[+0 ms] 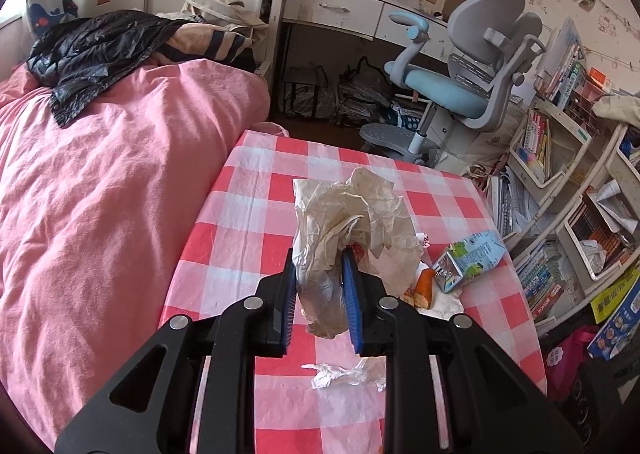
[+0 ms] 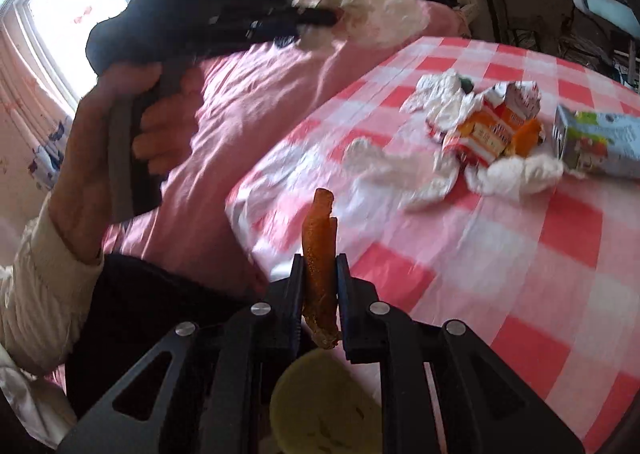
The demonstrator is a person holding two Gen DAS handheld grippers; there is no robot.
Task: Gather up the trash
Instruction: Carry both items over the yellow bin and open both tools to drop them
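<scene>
Covering the small table, the red-and-white checked cloth (image 1: 256, 213) carries what remains of the litter: a light-blue drink carton (image 1: 468, 260) lying on its side, an orange-and-white torn snack packet (image 2: 486, 125), crumpled white tissues (image 2: 516, 173) and a small scrap of clear wrapper (image 1: 344, 374). By my reading the task stands mid-collection, with both tools loaded and nothing dropped yet. The next move calls for carrying each load to a bin; a pale yellow round rim (image 2: 320, 406) sits just below the right tool and may be that container, though I cannot tell. The left gripper (image 1: 320, 290) pinches a large crumpled beige paper wrapper (image 1: 348, 221), held above the cloth, its blue pads partly closed on the wad. The right gripper (image 2: 320, 282) is pressed nearly together on a strip of orange peel (image 2: 318, 250), standing upright between its black fingers near the table's edge.
</scene>
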